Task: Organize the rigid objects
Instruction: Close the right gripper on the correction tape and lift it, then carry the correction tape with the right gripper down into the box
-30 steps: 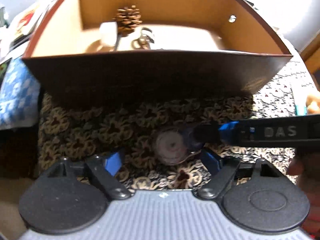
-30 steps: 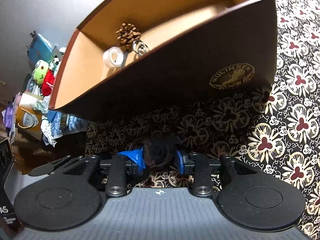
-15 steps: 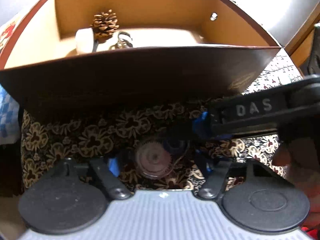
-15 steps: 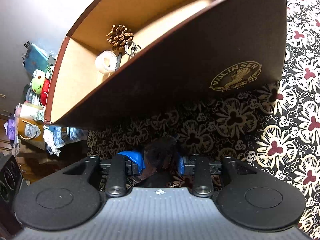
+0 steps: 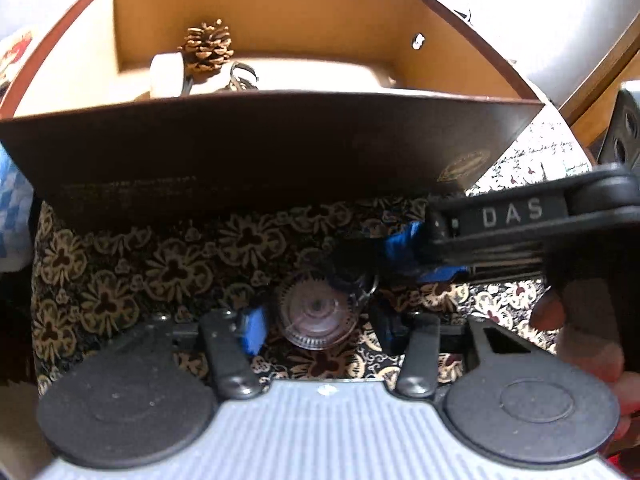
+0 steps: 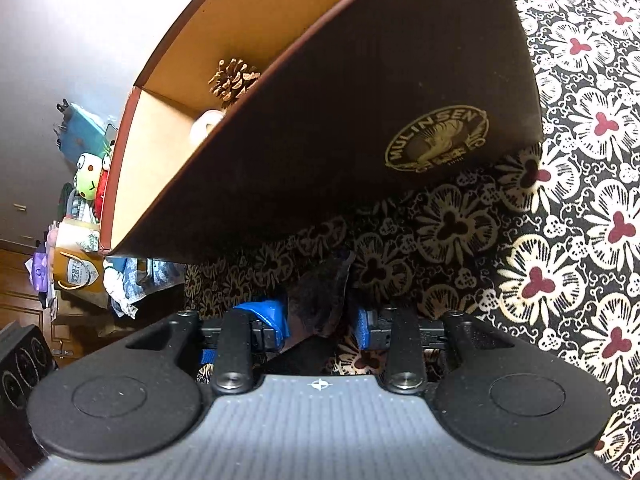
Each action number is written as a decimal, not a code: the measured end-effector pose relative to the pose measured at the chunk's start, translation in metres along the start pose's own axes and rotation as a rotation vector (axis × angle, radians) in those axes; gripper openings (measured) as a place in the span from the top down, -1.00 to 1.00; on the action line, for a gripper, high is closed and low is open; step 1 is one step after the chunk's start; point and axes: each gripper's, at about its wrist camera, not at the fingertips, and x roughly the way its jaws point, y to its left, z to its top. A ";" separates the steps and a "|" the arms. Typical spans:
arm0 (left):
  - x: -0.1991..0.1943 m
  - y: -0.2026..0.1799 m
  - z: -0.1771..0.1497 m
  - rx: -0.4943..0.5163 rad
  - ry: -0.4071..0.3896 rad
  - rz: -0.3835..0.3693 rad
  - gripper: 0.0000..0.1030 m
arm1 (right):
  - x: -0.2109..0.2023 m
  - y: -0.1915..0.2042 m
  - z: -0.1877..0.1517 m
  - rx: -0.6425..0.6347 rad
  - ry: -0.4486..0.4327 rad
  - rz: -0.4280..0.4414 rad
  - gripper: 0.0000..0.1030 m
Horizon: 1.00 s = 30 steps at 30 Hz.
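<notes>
Holding a dark, clear-sided geared tape dispenser (image 5: 320,312) over the flower-patterned cloth (image 5: 120,272), you are working in front of the brown cardboard box (image 5: 280,152). Your right gripper (image 6: 322,320) is pinching its dark end, while your left gripper (image 5: 316,326) is bracketing the wheel, contact unclear. Already lying inside are a brown pine cone (image 5: 208,46), a white tape roll (image 5: 166,76) and something metal; the dispenser is waiting its turn.

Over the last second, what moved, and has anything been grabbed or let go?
The right gripper, still shut on the dark end of the tape dispenser, has carried it nearer the left gripper, now between its open fingers. Pine cone and tape roll stayed in the box.
</notes>
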 end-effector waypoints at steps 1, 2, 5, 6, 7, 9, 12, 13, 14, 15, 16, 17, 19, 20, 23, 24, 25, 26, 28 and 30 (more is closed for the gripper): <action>-0.002 0.000 0.000 -0.008 -0.001 -0.017 0.06 | -0.001 -0.001 -0.001 0.004 0.003 0.006 0.68; -0.005 -0.001 0.000 -0.011 -0.004 -0.032 0.06 | -0.001 -0.003 -0.001 0.010 0.006 0.010 0.68; -0.010 -0.010 0.000 0.007 -0.008 -0.035 0.06 | -0.006 -0.006 -0.003 0.025 0.004 0.013 0.64; -0.011 -0.012 -0.001 0.010 -0.006 -0.043 0.06 | -0.008 -0.008 -0.003 0.030 0.008 0.017 0.62; -0.012 -0.015 -0.002 0.014 -0.009 -0.049 0.06 | -0.011 -0.009 -0.004 0.031 0.010 0.021 0.62; -0.018 -0.022 -0.002 0.026 -0.012 -0.061 0.06 | -0.021 -0.010 -0.006 0.016 -0.003 0.028 0.63; -0.029 -0.033 -0.002 0.052 -0.026 -0.090 0.06 | -0.040 -0.011 -0.010 0.005 -0.022 0.039 0.65; -0.034 -0.038 -0.001 0.066 -0.034 -0.098 0.06 | -0.048 -0.011 -0.011 -0.002 -0.033 0.044 0.66; -0.039 -0.043 0.001 0.081 -0.044 -0.106 0.06 | -0.055 -0.010 -0.013 -0.010 -0.046 0.049 0.68; -0.044 -0.048 0.002 0.095 -0.055 -0.115 0.06 | -0.062 -0.009 -0.014 -0.023 -0.063 0.053 0.69; -0.050 -0.053 0.005 0.108 -0.067 -0.124 0.06 | -0.071 -0.007 -0.015 -0.037 -0.081 0.056 0.69; -0.056 -0.057 0.008 0.120 -0.081 -0.135 0.06 | -0.080 -0.004 -0.016 -0.053 -0.099 0.059 0.69; -0.069 -0.066 0.015 0.144 -0.117 -0.156 0.06 | -0.096 0.002 -0.016 -0.095 -0.139 0.072 0.70; -0.074 -0.069 0.020 0.155 -0.137 -0.161 0.06 | -0.103 0.007 -0.015 -0.119 -0.161 0.078 0.70; -0.087 -0.080 0.034 0.187 -0.194 -0.163 0.06 | -0.121 0.017 -0.008 -0.167 -0.229 0.086 0.70; -0.091 -0.082 0.039 0.193 -0.209 -0.167 0.06 | -0.124 0.020 -0.004 -0.177 -0.248 0.093 0.70; -0.094 -0.083 0.045 0.199 -0.221 -0.177 0.06 | -0.129 0.022 0.001 -0.189 -0.264 0.107 0.71; -0.097 -0.085 0.051 0.202 -0.233 -0.183 0.06 | -0.131 0.025 0.006 -0.202 -0.274 0.124 0.71; -0.103 -0.087 0.064 0.215 -0.261 -0.165 0.06 | -0.133 0.033 0.018 -0.231 -0.297 0.135 0.71; -0.105 -0.085 0.078 0.219 -0.285 -0.143 0.06 | -0.132 0.040 0.032 -0.259 -0.312 0.146 0.71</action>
